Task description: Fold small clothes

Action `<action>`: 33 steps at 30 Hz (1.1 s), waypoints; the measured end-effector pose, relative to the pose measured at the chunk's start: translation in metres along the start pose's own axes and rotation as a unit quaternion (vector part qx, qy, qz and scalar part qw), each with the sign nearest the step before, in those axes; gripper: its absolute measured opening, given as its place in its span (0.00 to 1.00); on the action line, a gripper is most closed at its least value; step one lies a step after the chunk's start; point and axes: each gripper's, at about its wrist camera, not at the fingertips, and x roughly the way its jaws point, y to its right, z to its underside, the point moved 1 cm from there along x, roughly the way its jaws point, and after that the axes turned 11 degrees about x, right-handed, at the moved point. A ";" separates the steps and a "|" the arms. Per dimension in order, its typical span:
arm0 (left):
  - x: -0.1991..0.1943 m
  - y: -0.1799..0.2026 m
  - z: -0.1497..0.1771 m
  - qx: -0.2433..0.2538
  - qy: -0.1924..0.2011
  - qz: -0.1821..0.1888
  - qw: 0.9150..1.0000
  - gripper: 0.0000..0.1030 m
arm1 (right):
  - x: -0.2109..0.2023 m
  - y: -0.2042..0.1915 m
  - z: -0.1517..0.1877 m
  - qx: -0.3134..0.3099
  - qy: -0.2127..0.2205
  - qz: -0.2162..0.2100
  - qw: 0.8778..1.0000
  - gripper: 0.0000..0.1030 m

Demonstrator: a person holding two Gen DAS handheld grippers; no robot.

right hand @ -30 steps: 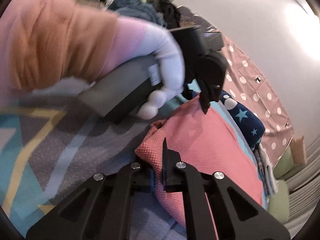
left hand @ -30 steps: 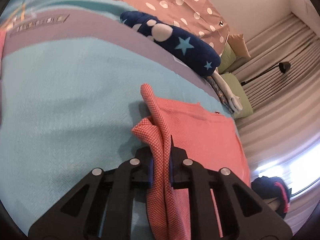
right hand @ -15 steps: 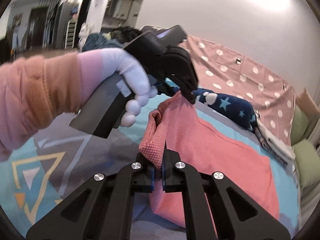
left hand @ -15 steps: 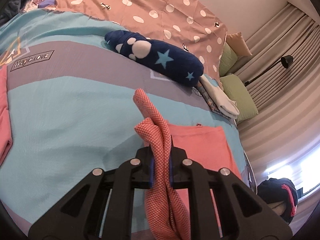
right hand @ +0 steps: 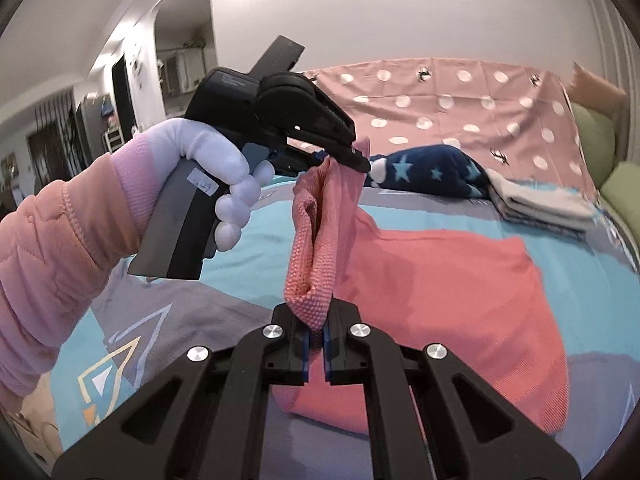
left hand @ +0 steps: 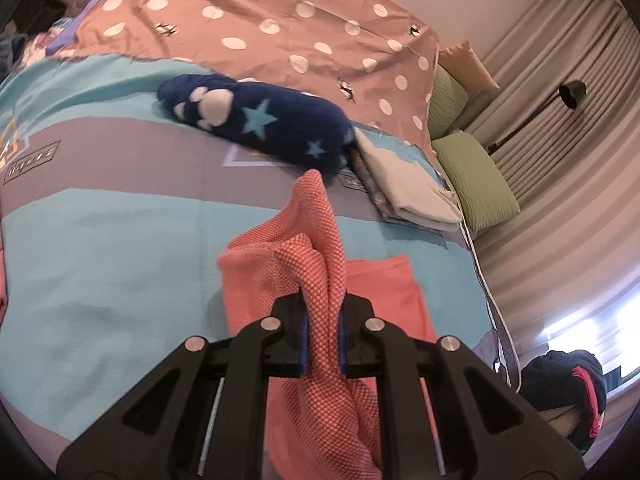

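Above the bed (right hand: 208, 240), both grippers clamped on the coral garment (right hand: 440, 280), navy star blanket (left hand: 256, 124) and folded clothes (left hand: 404, 188) beyond

**Around your workspace: bedding, cushions, lamp**

You have a bedspread (left hand: 120, 248) in turquoise and grey bands under everything, printed with outlined triangles near your side. Beyond it lies a pink polka-dot sheet (left hand: 280, 20), rumpled, reaching to the wall. A navy fleece roll (left hand: 260, 124) with stars and a paw print lies across the grey band; touching its end is a flat folded stack (left hand: 404, 188), pale on top with a patterned layer beneath. Past that you see two green cushions (left hand: 476, 184) and a tan one (left hand: 466, 66) against pleated curtains (left hand: 560, 152). A black lamp (left hand: 572, 94) leans over them.
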 end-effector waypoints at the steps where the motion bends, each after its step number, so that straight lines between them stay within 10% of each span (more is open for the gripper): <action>1: 0.003 0.008 -0.002 0.005 -0.001 -0.002 1.000 0.10 | -0.003 0.006 0.000 0.008 -0.001 -0.001 1.000 0.04; 19: 0.123 0.143 -0.007 0.084 -0.081 -0.048 0.992 0.10 | -0.052 0.143 0.029 0.186 -0.004 0.002 0.983 0.04; 33: 0.181 0.185 0.012 0.142 -0.126 -0.082 0.978 0.24 | -0.049 0.172 0.054 0.231 -0.051 -0.002 0.972 0.05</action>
